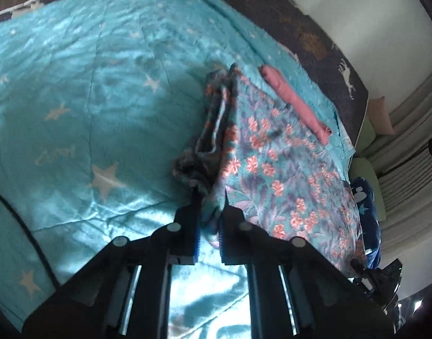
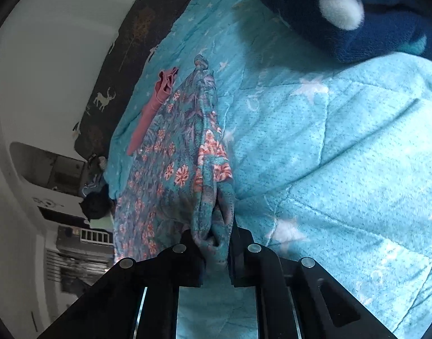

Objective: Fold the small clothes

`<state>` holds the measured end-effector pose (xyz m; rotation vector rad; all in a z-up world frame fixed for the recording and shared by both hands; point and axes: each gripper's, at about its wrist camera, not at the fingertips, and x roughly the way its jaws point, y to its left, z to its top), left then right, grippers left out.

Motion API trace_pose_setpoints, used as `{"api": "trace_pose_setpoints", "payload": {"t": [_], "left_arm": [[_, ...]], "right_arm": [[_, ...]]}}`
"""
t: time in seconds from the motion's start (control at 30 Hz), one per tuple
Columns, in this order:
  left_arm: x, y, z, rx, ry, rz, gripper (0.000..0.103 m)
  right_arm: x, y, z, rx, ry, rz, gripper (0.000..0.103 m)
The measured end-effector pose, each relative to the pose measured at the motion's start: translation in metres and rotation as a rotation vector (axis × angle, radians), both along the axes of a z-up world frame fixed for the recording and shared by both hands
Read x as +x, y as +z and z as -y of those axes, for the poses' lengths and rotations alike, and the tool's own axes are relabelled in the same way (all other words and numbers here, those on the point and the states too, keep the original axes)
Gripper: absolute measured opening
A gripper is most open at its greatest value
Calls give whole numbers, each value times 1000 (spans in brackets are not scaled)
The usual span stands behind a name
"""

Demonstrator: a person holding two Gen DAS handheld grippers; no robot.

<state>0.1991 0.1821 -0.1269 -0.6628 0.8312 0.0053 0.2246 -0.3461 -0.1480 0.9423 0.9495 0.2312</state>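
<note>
A teal garment with an orange flower print point(image 1: 272, 152) lies on a turquoise star-patterned quilt point(image 1: 89, 84). My left gripper point(image 1: 209, 197) is shut on a bunched edge of the floral garment at its near corner. In the right wrist view the same floral garment point(image 2: 170, 163) stretches away from me, and my right gripper point(image 2: 213, 234) is shut on a gathered fold of it. A folded pink cloth point(image 1: 295, 104) rests at the garment's far side, also visible as a pink cloth point(image 2: 154, 107) in the right wrist view.
The quilt point(image 2: 329, 155) covers a bed with a dark deer-print sheet point(image 1: 314, 36) along a white wall. A dark blue fleece sleeve with a white spot point(image 2: 343, 8) hangs at the top right of the right wrist view. Furniture and a radiator stand beyond the bed's edge.
</note>
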Motion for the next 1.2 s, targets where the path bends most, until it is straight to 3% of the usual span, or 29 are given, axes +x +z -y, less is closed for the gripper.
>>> {"api": "trace_pose_setpoints", "payload": {"t": [0.17, 0.27, 0.47, 0.5, 0.57, 0.6, 0.63, 0.73, 0.87, 0.9, 0.93, 1.0, 1.07, 1.1, 1.2], "left_arm": [[-16, 19, -5, -24, 1, 63, 10], [-18, 22, -7, -24, 5, 69, 10], [-22, 5, -5, -13, 19, 6, 13], [-23, 4, -5, -12, 31, -3, 17], [-28, -1, -9, -36, 57, -36, 38], [-29, -3, -10, -50, 61, -45, 48], [-32, -5, -11, -70, 56, -50, 49], [-32, -7, -3, -78, 7, -56, 50], [-11, -8, 12, -84, -20, -62, 50], [-7, -8, 12, -83, -11, -64, 44], [-1, -8, 12, -82, 6, -69, 31], [7, -9, 9, -87, 27, -78, 16], [9, -10, 5, -117, 40, -67, 9], [7, -8, 5, -110, 43, -52, 7], [-4, 5, 2, -105, 39, 9, 6]], "right_arm": [[-12, 31, -3, -115, 0, 70, 7], [-16, 42, -5, -127, 4, 93, 7], [-18, 20, 7, -108, 19, 38, 8], [-18, 14, 9, -93, 19, 22, 11], [-21, 5, 14, -72, 7, 1, 18], [-23, 3, 16, -61, 0, 1, 29], [-25, 2, 17, -50, 1, 9, 42], [-25, 1, 16, -2, 24, 34, 61], [-4, -7, 10, 68, 17, 35, 67], [2, -7, 8, 83, 13, 27, 67], [8, -6, 5, 87, 13, 23, 68], [17, -1, -3, 76, 31, 20, 68], [22, 1, -8, 57, 41, 24, 35], [25, 1, -9, 44, 52, 23, 10], [17, 2, -3, 62, 26, 53, 8]]}}
